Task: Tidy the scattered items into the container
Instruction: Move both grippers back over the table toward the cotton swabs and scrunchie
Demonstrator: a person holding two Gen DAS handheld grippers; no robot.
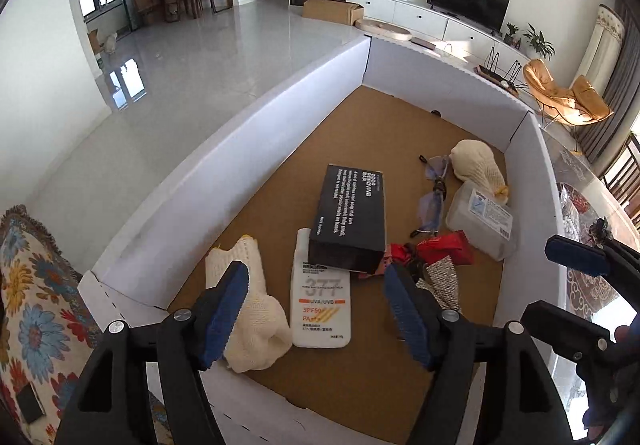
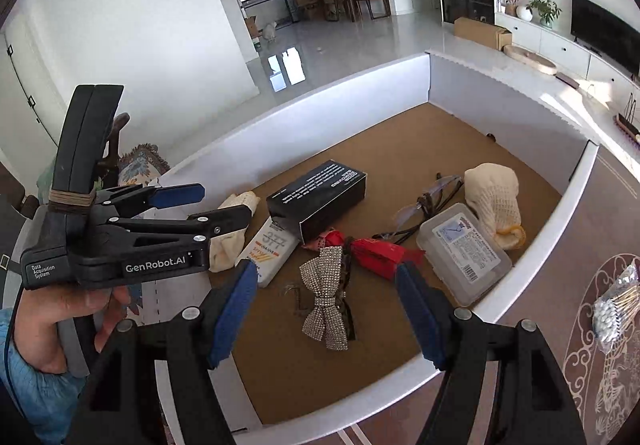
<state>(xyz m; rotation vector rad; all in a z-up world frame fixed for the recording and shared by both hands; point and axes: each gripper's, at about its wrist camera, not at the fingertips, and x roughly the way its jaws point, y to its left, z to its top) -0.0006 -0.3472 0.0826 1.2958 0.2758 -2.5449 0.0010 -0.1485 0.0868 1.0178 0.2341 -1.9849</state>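
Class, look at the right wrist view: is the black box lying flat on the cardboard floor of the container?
No. One end of the black box rests on the sunscreen tube, so it sits tilted rather than flat.

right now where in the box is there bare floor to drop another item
Bare cardboard floor lies at the far end beyond the black box, and along the near wall in front of the sunscreen tube. The middle is crowded, from the glasses to the clear case.

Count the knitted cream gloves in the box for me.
2. One glove lies near the box's left wall, beside the sunscreen tube. The other glove is bunched up at the far right, behind the clear plastic case. None seem hidden.
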